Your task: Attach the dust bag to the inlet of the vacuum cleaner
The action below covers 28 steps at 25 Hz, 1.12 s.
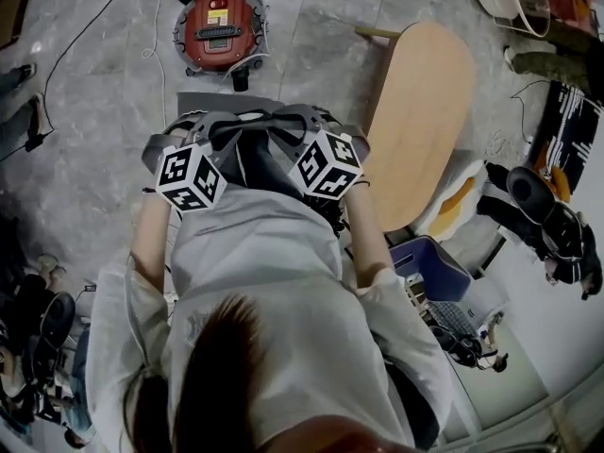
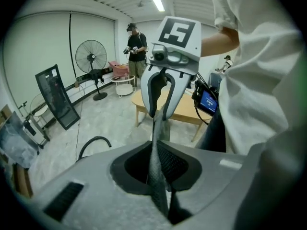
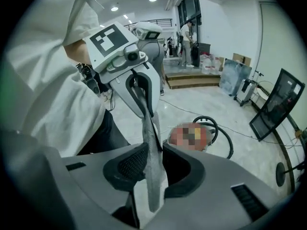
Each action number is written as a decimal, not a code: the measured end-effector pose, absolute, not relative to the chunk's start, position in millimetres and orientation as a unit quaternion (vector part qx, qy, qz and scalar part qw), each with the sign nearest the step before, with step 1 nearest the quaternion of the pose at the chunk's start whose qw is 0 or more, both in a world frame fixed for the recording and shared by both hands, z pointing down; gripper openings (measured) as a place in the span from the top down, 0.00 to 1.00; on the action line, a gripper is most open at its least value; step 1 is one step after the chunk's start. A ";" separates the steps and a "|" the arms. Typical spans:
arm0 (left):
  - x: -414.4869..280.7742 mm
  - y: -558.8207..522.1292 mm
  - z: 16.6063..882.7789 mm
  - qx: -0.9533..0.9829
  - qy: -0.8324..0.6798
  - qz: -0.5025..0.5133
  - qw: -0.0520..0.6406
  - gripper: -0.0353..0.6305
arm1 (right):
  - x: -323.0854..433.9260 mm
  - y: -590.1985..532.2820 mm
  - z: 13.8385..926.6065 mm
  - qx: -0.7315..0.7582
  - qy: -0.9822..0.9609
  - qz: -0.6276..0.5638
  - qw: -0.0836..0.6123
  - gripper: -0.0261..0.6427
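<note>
While I look down through the head view, both grippers sit close in front of the torso. The left gripper (image 1: 193, 135) and right gripper (image 1: 316, 125) face each other, with the grey dust bag (image 1: 226, 104) spanning the gap between them. Ahead of both, down on the floor and well apart from the bag, stands the red vacuum cleaner (image 1: 220, 28). A wooden table (image 1: 420, 111) runs along the right gripper's outer side. I can't make out the inlet from here.

Over to the left gripper view: the jaws are all but together, pinching a thin grey edge of the bag. The cloth runs straight out from the tips to the right gripper opposite, which bites the far end.

Right gripper view now: these jaws stand a touch wider yet close on the same cloth. It is pressed between the pads, and a loose end trails back toward the camera. Beyond the tips the left gripper has the other end, and further on, off to the right, lies the black hose (image 3: 229, 145).

My worry is the grip. Each side has only a narrow strip of fabric, so pulling the grippers apart could tug it free, likeliest from the wider right jaws. The bag's mouth could also fold or arrive skewed at the inlet, since I'm reaching down to a fitting I can't yet see.
</note>
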<state>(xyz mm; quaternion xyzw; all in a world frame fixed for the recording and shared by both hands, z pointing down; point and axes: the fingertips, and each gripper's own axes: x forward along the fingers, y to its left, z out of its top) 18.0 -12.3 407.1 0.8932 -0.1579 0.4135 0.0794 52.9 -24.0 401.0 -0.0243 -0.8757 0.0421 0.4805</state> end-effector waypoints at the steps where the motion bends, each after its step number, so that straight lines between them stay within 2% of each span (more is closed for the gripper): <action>1: 18.8 -11.8 416.0 0.895 -0.151 0.412 0.085 0.88 | 52.8 -22.2 411.5 -0.037 -0.869 0.045 0.491 0.81; 7: 13.2 -10.6 496.4 0.893 -0.155 0.404 0.123 0.88 | 47.1 -21.5 494.0 -0.073 -0.839 0.043 0.537 0.89; 18: 11.1 -14.8 627.7 0.873 -0.186 0.403 0.202 0.88 | 44.5 -30.5 617.6 -0.070 -0.815 0.067 0.572 0.91; 28: 6.3 -15.2 732.7 0.857 -0.178 0.444 0.193 0.88 | 41.6 -27.4 722.3 -0.048 -0.822 0.088 0.561 0.91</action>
